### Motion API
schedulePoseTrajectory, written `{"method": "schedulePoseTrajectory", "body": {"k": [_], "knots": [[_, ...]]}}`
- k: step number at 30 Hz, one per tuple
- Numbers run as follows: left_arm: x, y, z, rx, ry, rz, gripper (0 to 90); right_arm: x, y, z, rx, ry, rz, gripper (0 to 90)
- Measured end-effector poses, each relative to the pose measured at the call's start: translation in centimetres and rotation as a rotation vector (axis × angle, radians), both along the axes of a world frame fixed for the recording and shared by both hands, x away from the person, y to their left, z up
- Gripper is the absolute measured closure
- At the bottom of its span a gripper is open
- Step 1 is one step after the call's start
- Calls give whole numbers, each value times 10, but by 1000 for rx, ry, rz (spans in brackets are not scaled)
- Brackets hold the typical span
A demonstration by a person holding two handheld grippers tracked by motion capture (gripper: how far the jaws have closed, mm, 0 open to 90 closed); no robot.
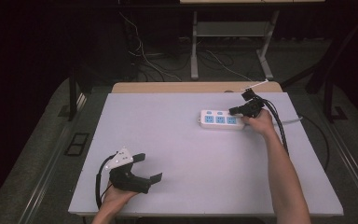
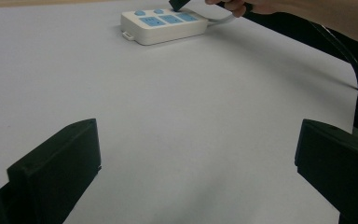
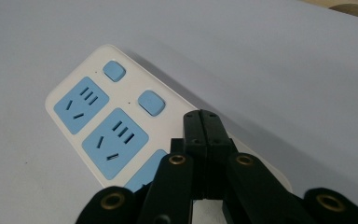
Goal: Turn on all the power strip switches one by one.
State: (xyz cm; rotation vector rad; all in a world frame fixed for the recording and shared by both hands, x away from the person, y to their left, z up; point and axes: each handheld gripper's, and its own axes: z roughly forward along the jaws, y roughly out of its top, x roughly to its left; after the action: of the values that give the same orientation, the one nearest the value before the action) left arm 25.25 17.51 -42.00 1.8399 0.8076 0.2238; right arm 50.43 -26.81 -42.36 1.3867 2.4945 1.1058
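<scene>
We see the white plastic power strip with blue sockets (image 1: 220,120) lying on the pale grey tabletop (image 1: 191,154) toward its far right. The right gripper (image 1: 237,111) sits over the strip's right end, while the left gripper (image 1: 149,168) hangs near the table's near left edge, well apart from it.

The pale matte tabletop (image 1: 191,154) is evenly and brightly lit from above, while the surrounding floor falls into darkness. The white plastic power strip with blue sockets (image 3: 107,121) casts a soft shadow. All views look slightly soft and grainy, without glare.
</scene>
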Motion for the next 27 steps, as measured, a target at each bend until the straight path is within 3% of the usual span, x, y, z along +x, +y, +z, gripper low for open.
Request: {"method": "schedulePoseTrajectory", "body": {"k": [7, 12, 15, 22, 25, 27], "knots": [[0, 0, 0, 1, -1, 3, 0, -1, 2, 1, -23, -6, -5, 900], [2, 1, -1, 2, 3, 3, 0, -1, 0, 0, 6, 7, -16, 900], [3, 1, -1, -4, 3, 5, 0, -3, -2, -3, 26, -10, -16, 900], [4, 2, -1, -4, 7, 6, 0, -3, 2, 3, -37, -34, -8, 900], [5, 2, -1, -7, 10, 6, 0, -3, -1, 6, 28, -42, -7, 900], [5, 2, -2, -6, 11, 6, 0, -3, 1, 11, 23, -54, 1, 900]]}}
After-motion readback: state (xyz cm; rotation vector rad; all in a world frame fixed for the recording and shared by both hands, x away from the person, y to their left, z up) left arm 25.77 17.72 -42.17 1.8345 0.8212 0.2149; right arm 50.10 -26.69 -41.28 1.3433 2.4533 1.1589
